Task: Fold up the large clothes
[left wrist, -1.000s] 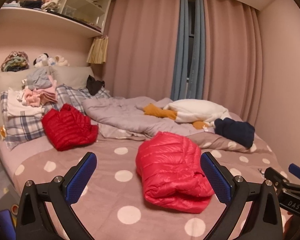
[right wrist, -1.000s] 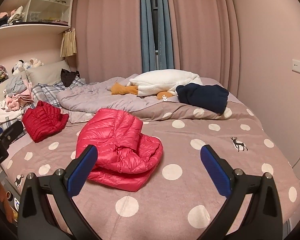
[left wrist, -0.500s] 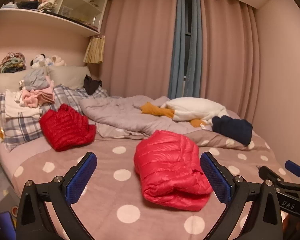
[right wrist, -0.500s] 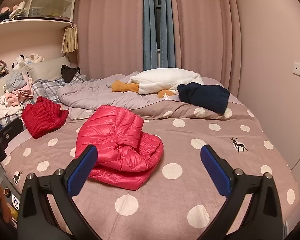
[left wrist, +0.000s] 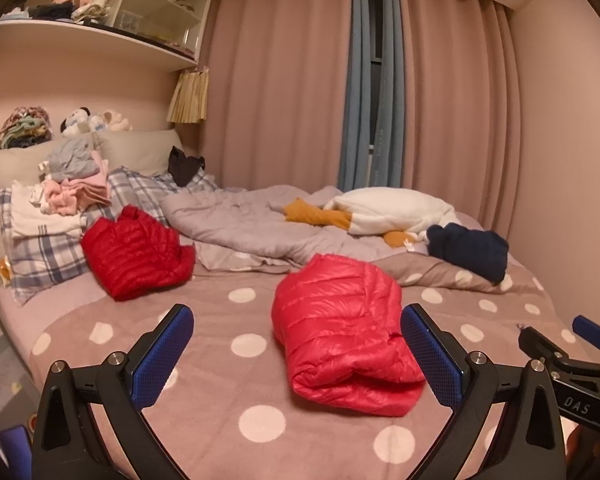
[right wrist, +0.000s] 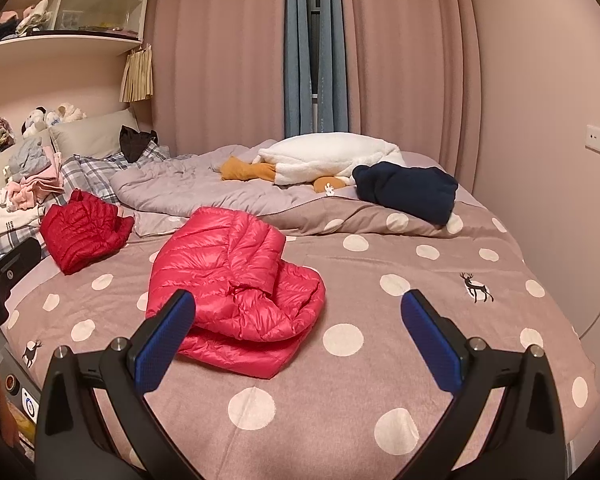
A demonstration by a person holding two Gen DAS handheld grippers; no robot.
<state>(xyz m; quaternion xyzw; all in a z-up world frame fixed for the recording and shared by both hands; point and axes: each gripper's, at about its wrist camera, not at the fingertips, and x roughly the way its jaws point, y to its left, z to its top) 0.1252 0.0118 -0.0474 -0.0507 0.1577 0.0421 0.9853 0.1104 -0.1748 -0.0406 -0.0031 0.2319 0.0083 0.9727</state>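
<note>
A bright red-pink down jacket [left wrist: 342,336] lies folded in a bundle on the polka-dot bed cover [left wrist: 236,384]; it also shows in the right wrist view [right wrist: 236,280]. A darker red down jacket [left wrist: 134,254] lies folded near the pillows, also in the right wrist view [right wrist: 84,236]. My left gripper [left wrist: 298,354] is open and empty, held above the bed in front of the pink jacket. My right gripper [right wrist: 298,338] is open and empty, just short of the same jacket. The right gripper also shows at the right edge of the left wrist view [left wrist: 572,360].
A crumpled grey duvet [right wrist: 204,188], a white plush goose [right wrist: 332,158] and a navy garment [right wrist: 404,190] lie at the far side. A stack of folded clothes [left wrist: 68,196] sits on plaid pillows [left wrist: 48,252]. Curtains and a wall shelf [left wrist: 92,40] stand behind.
Both grippers have drawn back and risen slightly, still open. The jackets have not moved.
</note>
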